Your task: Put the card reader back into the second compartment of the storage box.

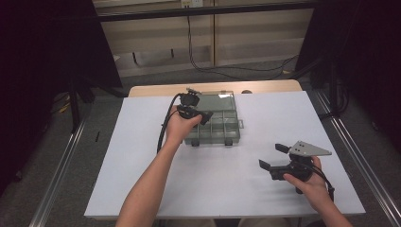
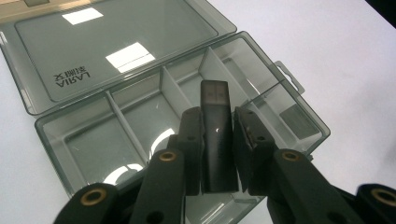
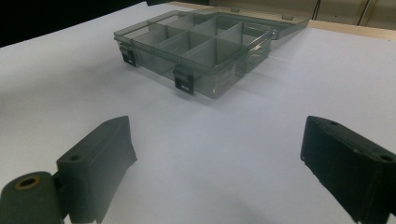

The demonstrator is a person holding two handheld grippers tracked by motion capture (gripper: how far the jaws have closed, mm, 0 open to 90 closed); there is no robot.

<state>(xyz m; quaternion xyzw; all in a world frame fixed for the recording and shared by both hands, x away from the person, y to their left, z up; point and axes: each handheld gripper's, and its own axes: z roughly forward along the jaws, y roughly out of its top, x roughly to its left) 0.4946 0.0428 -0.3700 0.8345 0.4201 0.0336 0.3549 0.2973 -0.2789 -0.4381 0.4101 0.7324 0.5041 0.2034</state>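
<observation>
While over organiser box (image 1: pixel 215 124) | left gripper (image 2: pixel 218 122) clamps black block (image 2: pixel 216 140)

We hold our left gripper (image 1: pixel 204 117) far forward with its jaws closed narrow, and our right gripper (image 1: pixel 273 156) stays low and near, its jaws spread wide apart.
</observation>
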